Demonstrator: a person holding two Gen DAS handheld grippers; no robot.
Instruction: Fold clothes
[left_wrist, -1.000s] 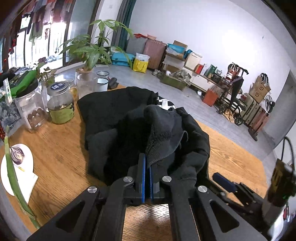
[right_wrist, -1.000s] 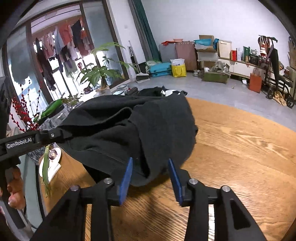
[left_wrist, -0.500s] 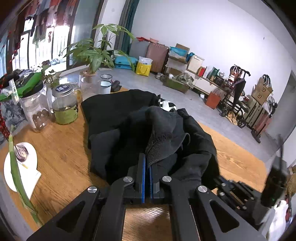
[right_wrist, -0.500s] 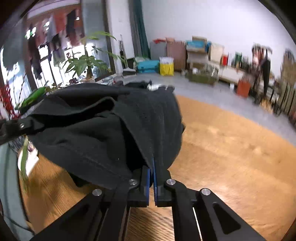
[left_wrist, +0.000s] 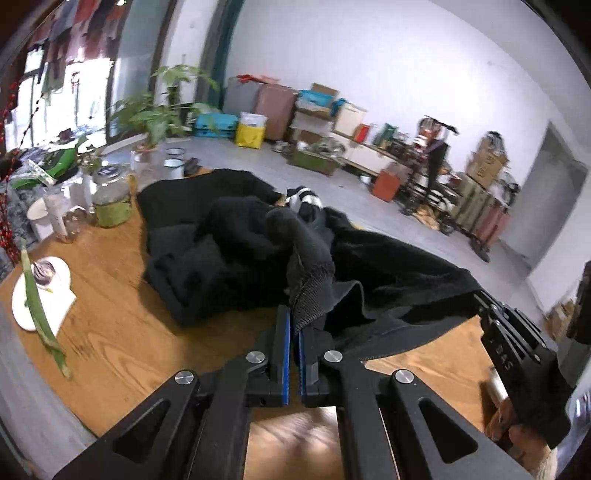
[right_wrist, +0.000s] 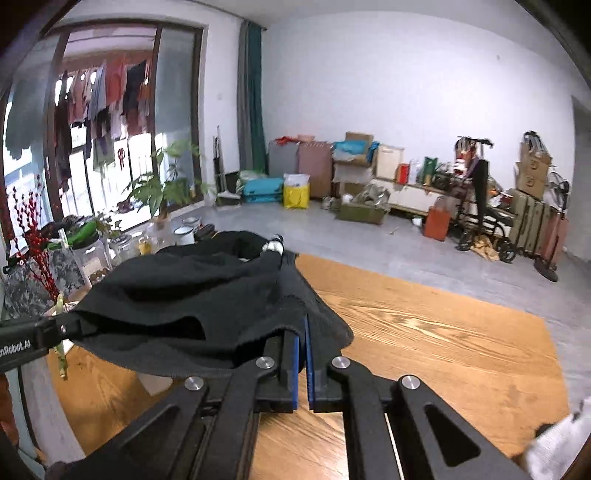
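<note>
A black garment (left_wrist: 229, 243) lies bunched on the wooden table (left_wrist: 110, 332), with a black-and-white piece (left_wrist: 304, 195) at its far side. My left gripper (left_wrist: 294, 325) is shut on the garment's ribbed hem. My right gripper (right_wrist: 304, 332) is shut on another edge of the same black garment (right_wrist: 192, 295), and the cloth hangs stretched between the two. The right gripper (left_wrist: 480, 299) shows at the right of the left wrist view, and the left gripper (right_wrist: 70, 326) at the left of the right wrist view.
Glass jars (left_wrist: 110, 195), a potted plant (left_wrist: 155, 118), mugs (left_wrist: 173, 168) and a white plate with a green stalk (left_wrist: 40, 295) crowd the table's left side. Bare wood (right_wrist: 424, 339) spreads to the right. Boxes and suitcases (right_wrist: 321, 166) line the far wall.
The right gripper closed on the garment's edge and rose. Both grippers pulled back and apart, so the cloth now stretches off the table between them.
</note>
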